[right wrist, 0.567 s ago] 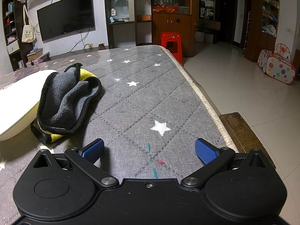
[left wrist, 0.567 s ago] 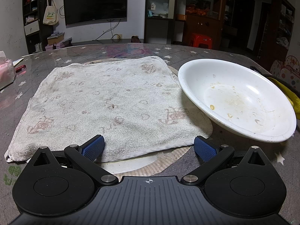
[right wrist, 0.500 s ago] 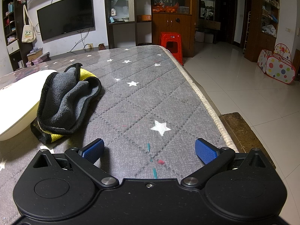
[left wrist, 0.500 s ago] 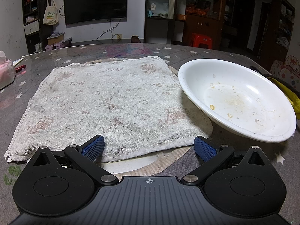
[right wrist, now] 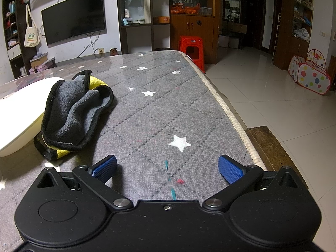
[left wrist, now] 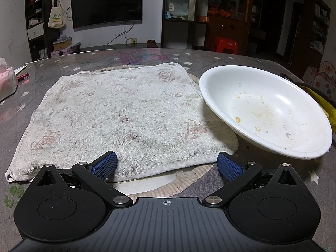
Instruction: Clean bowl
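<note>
A wide white bowl (left wrist: pixel 266 109) with food smears and crumbs inside sits on the table, its left rim over the corner of a stained white towel (left wrist: pixel 124 115). My left gripper (left wrist: pixel 167 164) hovers open at the towel's near edge, nothing between its blue pads. In the right wrist view the bowl's rim (right wrist: pixel 19 113) shows at the far left, with a crumpled grey and yellow cloth (right wrist: pixel 73 113) lying against it. My right gripper (right wrist: pixel 167 166) stands open over bare table, to the right of the cloth.
The grey quilted table cover with white stars (right wrist: pixel 168 113) ends at a right edge (right wrist: pixel 229 113) above a tiled floor. A pink tissue pack (left wrist: pixel 6 84) lies at the far left. A round striped mat (left wrist: pixel 184 178) pokes out under the towel.
</note>
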A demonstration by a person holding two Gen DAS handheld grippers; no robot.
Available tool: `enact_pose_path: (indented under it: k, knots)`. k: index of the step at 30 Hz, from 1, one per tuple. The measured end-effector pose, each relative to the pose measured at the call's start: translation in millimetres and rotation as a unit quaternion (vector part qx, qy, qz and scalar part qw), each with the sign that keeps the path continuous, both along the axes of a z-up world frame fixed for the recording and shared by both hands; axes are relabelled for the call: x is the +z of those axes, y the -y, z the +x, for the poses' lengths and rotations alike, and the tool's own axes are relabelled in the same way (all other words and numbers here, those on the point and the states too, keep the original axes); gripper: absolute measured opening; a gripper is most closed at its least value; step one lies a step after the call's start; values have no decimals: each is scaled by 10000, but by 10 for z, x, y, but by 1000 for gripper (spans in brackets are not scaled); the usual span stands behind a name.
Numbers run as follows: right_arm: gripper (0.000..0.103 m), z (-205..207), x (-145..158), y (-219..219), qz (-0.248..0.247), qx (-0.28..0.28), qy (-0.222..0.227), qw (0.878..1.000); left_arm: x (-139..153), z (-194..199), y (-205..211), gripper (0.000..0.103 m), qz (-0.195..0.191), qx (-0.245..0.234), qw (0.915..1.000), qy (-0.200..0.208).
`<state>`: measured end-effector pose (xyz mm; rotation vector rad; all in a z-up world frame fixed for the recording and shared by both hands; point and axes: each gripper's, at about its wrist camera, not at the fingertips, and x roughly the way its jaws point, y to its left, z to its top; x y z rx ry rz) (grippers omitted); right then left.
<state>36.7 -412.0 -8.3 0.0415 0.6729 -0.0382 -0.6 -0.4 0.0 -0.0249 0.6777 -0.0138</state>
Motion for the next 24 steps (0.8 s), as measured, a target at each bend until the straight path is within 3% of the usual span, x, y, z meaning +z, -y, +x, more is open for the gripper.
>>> enact_pose_path:
  k: [24]
  knots:
    - [103, -8, 19, 20, -2, 1, 0, 10000, -2, 10, -16, 103, 8, 0, 10000, -2]
